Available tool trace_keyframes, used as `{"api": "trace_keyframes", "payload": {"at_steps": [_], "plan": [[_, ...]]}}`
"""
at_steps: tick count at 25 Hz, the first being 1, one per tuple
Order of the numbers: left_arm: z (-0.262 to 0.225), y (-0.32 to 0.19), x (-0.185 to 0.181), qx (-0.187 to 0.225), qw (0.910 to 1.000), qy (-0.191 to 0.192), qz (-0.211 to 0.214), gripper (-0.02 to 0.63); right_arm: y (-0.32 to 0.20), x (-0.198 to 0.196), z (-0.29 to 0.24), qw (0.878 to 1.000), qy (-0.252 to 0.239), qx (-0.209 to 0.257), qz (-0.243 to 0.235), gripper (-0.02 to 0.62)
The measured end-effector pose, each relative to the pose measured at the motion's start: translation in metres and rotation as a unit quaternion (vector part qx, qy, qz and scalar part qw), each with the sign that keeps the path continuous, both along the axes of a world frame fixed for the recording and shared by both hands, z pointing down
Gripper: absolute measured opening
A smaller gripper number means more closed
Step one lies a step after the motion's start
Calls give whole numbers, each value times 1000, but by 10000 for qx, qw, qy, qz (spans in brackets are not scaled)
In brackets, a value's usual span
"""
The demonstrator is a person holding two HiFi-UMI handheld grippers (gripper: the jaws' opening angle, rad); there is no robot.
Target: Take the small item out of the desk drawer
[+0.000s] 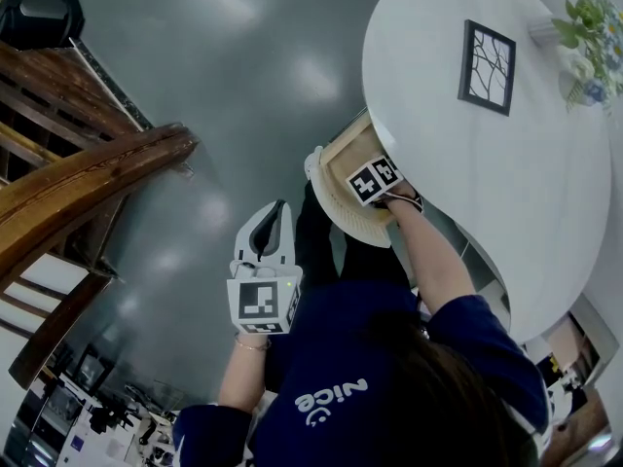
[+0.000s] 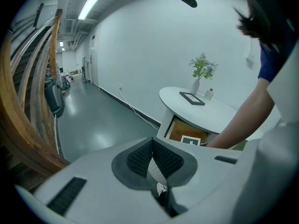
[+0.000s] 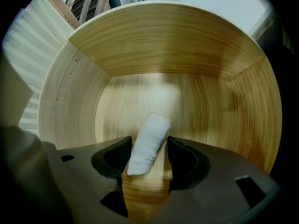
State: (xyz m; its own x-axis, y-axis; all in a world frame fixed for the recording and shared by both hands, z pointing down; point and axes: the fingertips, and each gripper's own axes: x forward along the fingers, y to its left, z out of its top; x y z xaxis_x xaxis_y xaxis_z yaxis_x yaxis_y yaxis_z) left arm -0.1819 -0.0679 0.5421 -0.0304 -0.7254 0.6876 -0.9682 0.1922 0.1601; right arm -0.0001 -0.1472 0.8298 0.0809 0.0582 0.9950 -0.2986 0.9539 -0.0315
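- Right gripper (image 1: 376,181) is down in the open drawer (image 1: 340,160), just above centre in the head view. Its marker cube faces up, with black squares on white.
- In its own view, the right gripper (image 3: 148,157) has its jaws moderately apart, and a small white item (image 3: 149,141) lies between them.
- The item is a soft white roll on the drawer (image 3: 159,45) floor, tilted with its far end to the right. Its near end sits against the left jaw, and there's a gap on the right side, so it isn't pinched.
- The drawer is bare light wood inside, and no label shows on the item.
- Left gripper (image 1: 275,214) hangs clear of the desk (image 1: 467,173) at lower centre, over the grey floor (image 1: 214,86).
- From its own camera, the left gripper (image 2: 151,158) has its jaws together at the tips, with nothing between them.
- On the white round desk top, a black frame (image 1: 487,66) lies at upper right. A vase (image 1: 584,32) of flowers stands at the far right edge.
- The person's blue shirt (image 1: 331,397) reads "nice" in white at the bottom of the frame, upside down, with a smiley under it.
- A wooden stair rail (image 1: 88,183) curves along the left side.
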Motion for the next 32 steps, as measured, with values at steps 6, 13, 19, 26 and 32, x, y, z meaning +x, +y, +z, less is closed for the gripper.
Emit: {"api": "trace_keyframes", "payload": {"at_steps": [6,13,19,26,32], "plan": [[-1,2,4,98,9999,52,26,3,3,-2,0,10000,-21,23,-86,227],[-2,6,7,134,9999,40,46,5,11,-4,-1,9998,-21,88,-172,144],[-2,8,9,143,9999,32,66,5,10,-7,-7,9995,-162,208,-201,140],[-6,0,17,244,9995,44,216,5,11,-25,-28,9975,-568,387,-151,137],[-11,-11,23,364,9987,16,358,5,22,-31,-44,9962,-741,403,-236,137]]}}
